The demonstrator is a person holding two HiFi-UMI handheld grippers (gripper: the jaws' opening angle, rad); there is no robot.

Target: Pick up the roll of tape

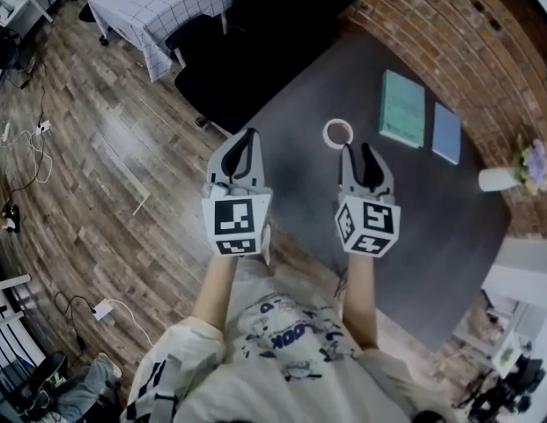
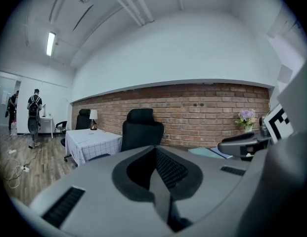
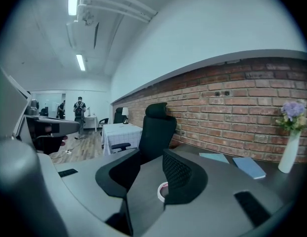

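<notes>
A white roll of tape (image 1: 338, 133) lies flat on the dark grey table (image 1: 449, 227). My right gripper (image 1: 360, 154) hovers just short of it, a little to its right, with its jaws apart and nothing between them. In the right gripper view the tape (image 3: 161, 192) peeks out beside the right finger (image 3: 183, 177), which hides part of it. My left gripper (image 1: 245, 139) hangs over the table's left corner, well left of the tape, jaws closed together and empty. The tape does not show in the left gripper view, where the left gripper (image 2: 154, 168) fills the foreground.
Beyond the tape lie a teal book (image 1: 402, 108) and a blue book (image 1: 447, 133). A white vase with flowers (image 1: 504, 178) stands at the table's right edge by the brick wall. A black office chair (image 1: 247, 51) sits left of the table; cables trail on the wooden floor.
</notes>
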